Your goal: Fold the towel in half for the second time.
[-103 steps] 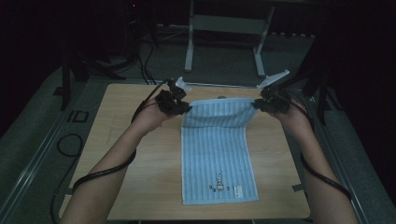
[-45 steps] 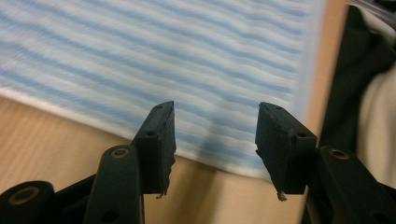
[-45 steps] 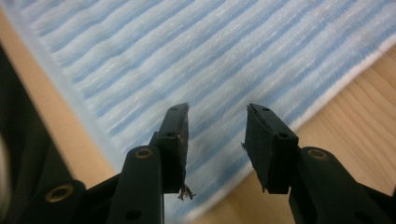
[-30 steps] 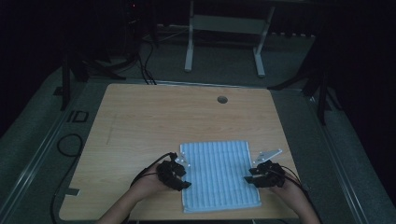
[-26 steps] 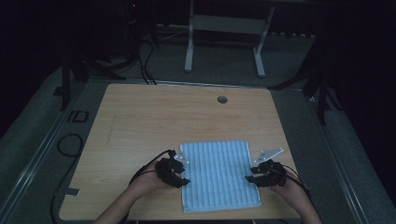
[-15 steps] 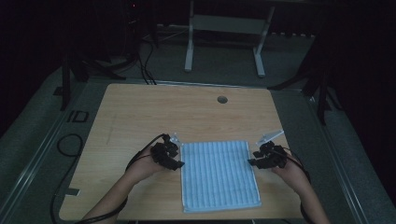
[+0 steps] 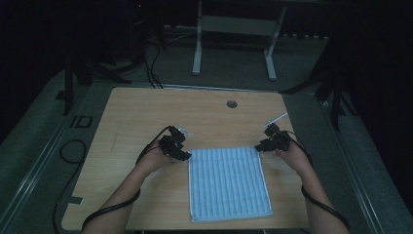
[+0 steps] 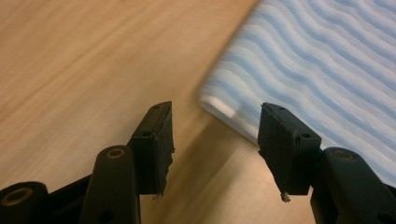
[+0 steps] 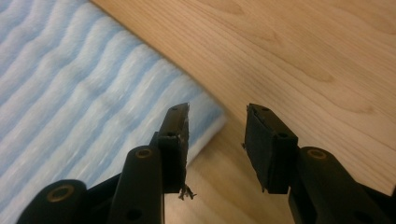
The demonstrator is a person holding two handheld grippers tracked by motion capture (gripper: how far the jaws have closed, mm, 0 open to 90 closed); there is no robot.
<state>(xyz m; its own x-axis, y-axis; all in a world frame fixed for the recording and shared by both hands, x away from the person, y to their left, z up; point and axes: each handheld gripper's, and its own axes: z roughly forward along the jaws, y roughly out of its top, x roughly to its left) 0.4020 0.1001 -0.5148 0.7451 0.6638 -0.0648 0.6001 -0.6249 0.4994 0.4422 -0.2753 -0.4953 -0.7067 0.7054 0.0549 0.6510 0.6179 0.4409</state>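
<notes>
We bring both open, empty claws, left claw (image 7: 187,157) and right claw (image 7: 258,146), squarely onto the towel's (image 7: 228,183) far corners, pinching every layer before lifting off the desk (image 7: 136,112).

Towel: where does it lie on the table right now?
In the high view the towel lies flat at the table's near edge, right of centre, its far corners beside the left gripper and right gripper.
</notes>
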